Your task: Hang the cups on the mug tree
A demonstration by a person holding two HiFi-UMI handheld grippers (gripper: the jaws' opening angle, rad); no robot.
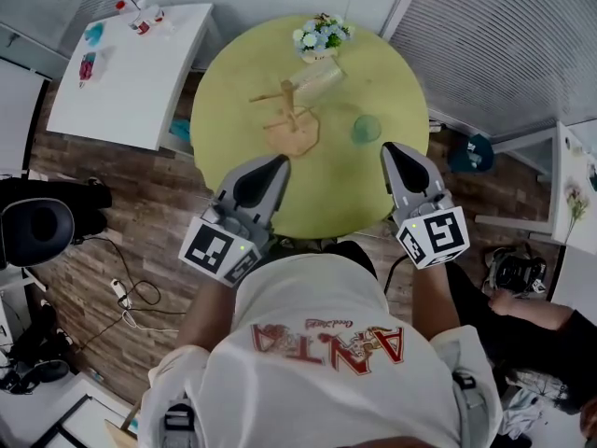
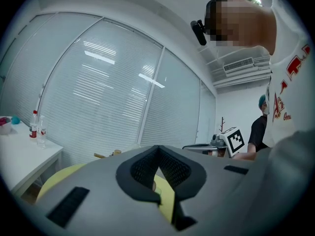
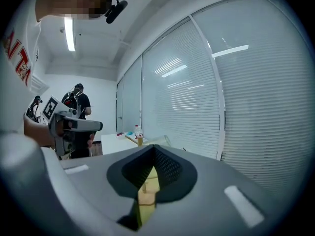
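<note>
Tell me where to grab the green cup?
Probably its upper wall, from the near right side, with the right gripper, which is closest. The green cup sits alone, apart from the mug tree, with bare table around it, so that side is free. Its handle can't be made out from above. The shut jaws must open first.

Mug tree stands mid table, upper centre of frame. A cup is right of it, apart. A second cup is just above-right of the tree; can't tell if they touch. Flowers at the table's top edge. My left tongs and right tongs are over its bottom edge. Side table upper left.
</note>
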